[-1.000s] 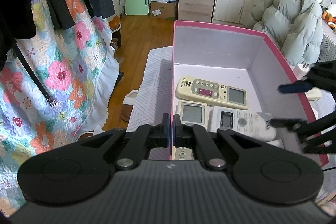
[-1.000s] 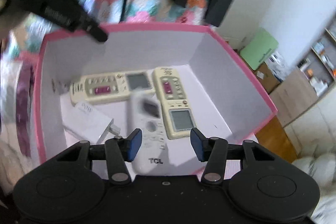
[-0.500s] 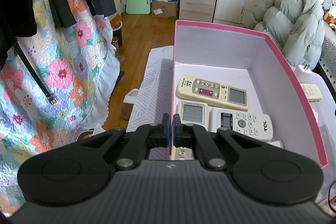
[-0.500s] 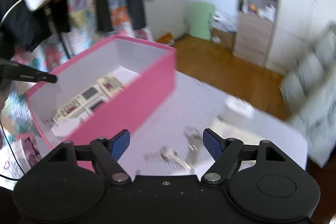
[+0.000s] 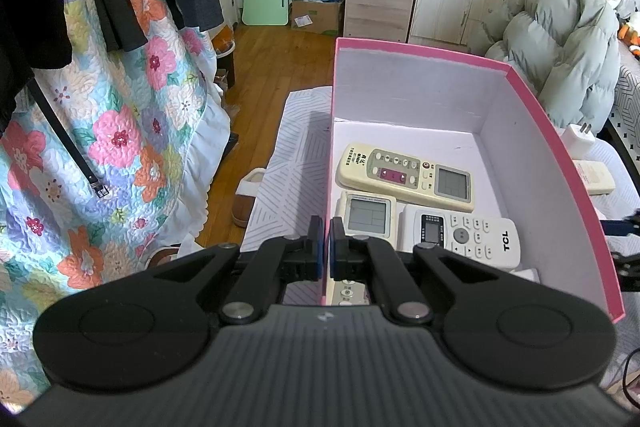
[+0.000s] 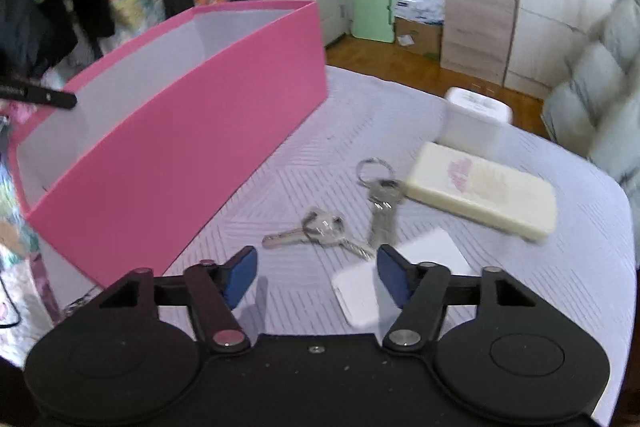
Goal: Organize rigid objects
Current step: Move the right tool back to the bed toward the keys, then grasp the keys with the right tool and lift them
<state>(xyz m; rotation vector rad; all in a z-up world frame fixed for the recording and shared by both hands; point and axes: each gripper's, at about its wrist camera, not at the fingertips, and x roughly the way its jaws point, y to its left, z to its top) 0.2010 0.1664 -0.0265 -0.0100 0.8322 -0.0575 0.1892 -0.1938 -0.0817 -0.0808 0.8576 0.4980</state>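
The left wrist view is looking down into the tall pink cardboard box with white inner walls (image 5: pixel 532 147), where three remotes are lying flat on its floor: a cream remote with a grey screen (image 5: pixel 404 177) across the far side, a white remote marked TCL (image 5: pixel 460 237) nearer, and a small cream remote with a large screen (image 5: pixel 366 213) just beside it, close to the left wall. The left gripper (image 5: pixel 325 251) is clamping its blue-padded fingers (image 5: pixel 317 247) on that left wall of the box, one pad on each side of the rim. Only this view is showing the box's contents.

The right wrist view is showing the pink outside of the box (image 6: pixel 192 147) and what is lying outside it on the pale grey striped bedspread (image 6: pixel 540 267): two sets of silver keys (image 6: pixel 320 231), a cream rectangular remote lying face down (image 6: pixel 480 195), a white charger block (image 6: pixel 476 115) and a white flat card (image 6: pixel 400 275). The right gripper (image 6: pixel 316 273) is hovering with fingers spread wide and nothing between them, just above the keys.
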